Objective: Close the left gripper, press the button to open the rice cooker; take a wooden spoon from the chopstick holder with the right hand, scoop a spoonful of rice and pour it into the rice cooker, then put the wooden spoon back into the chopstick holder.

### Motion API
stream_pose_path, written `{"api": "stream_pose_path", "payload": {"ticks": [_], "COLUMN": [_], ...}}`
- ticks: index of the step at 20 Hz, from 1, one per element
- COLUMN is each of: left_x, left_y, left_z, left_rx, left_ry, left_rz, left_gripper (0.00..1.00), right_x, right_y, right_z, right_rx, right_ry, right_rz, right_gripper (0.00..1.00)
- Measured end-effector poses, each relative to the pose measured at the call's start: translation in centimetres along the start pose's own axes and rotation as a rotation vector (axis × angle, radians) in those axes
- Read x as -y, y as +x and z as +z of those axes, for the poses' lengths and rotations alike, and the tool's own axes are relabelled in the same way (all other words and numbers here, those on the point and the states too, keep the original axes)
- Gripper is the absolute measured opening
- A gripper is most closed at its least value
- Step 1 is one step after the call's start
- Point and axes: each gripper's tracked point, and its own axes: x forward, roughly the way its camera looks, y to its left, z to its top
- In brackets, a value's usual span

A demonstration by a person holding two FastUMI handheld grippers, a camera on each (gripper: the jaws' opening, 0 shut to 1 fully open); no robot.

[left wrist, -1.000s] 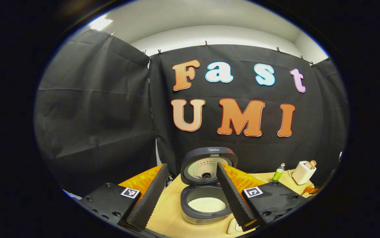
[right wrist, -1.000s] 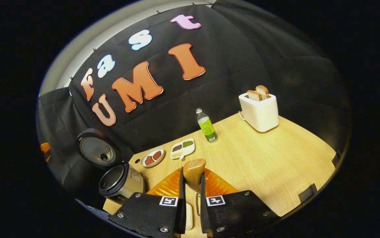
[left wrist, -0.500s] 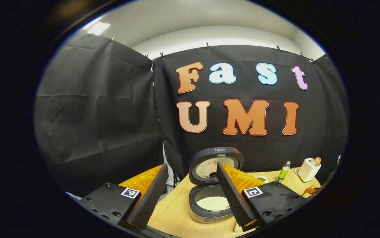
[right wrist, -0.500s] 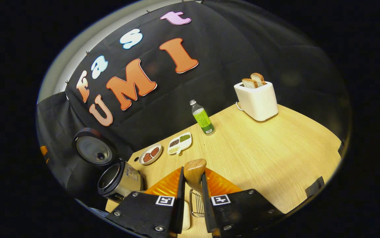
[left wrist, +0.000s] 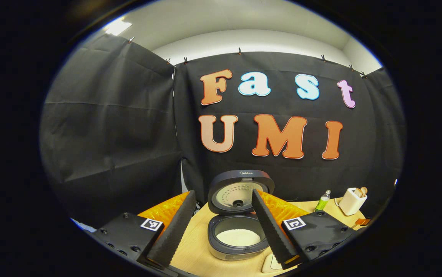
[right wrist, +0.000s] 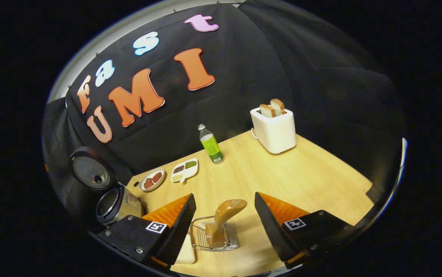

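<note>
Standing in one wire chopstick holder [right wrist: 214, 238] on the bench [right wrist: 301, 181], one wooden spoon [right wrist: 224, 215] sits between the right gripper [right wrist: 225, 227], jaws released. Behind the holder: one rice cooker [left wrist: 238, 215], lid up, rice inside, one toaster [right wrist: 274, 129] with two slices, one green bottle [right wrist: 210, 144], two dishes. Left gripper [left wrist: 221, 227] jaws released.

Sharp, evenly lit overhead; fisheye-bent edges.
</note>
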Motion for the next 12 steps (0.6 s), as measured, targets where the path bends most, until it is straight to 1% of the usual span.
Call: {"api": "stream_pose_path", "payload": {"ticks": [1, 2, 3, 6, 8, 9, 10, 12], "left_x": [0.2, 0.3, 0.5, 0.5, 0.9, 1.1, 1.2, 1.6], "left_y": [0.2, 0.4, 0.7, 1.2, 1.6, 1.8, 2.2, 3.5], "left_z": [-0.1, -0.1, -0.1, 0.2, 0.6, 0.7, 1.0, 1.3], "left_rx": [-0.005, -0.008, -0.009, -0.006, -0.003, -0.004, -0.004, -0.008], "left_ry": [0.000, 0.001, 0.004, 0.024, 0.027, 0.029, 0.030, 0.022], "left_rz": [-0.007, -0.014, -0.019, -0.026, -0.043, -0.050, -0.056, -0.069], "left_gripper": [0.98, 0.94, 0.98, 0.98, 0.98, 1.00, 1.00, 1.00], "right_x": [-0.1, -0.3, -0.7, -2.7, -4.2, -4.9, -5.6, -6.7], "right_y": [-0.6, -1.0, -1.5, -3.0, -4.3, -4.9, -5.5, -6.7], "right_z": [1.3, 2.4, 3.6, 6.9, 9.9, 11.2, 12.2, 14.9], "right_rx": [0.021, 0.041, 0.057, 0.088, 0.133, 0.152, 0.173, 0.219], "right_ry": [-0.018, -0.039, -0.061, -0.132, -0.165, -0.175, -0.186, -0.214], "right_rz": [-0.005, -0.011, -0.012, 0.007, 0.014, 0.018, 0.023, 0.022], "right_gripper": [0.94, 0.95, 0.95, 0.95, 0.95, 0.95, 0.95, 0.95]}}
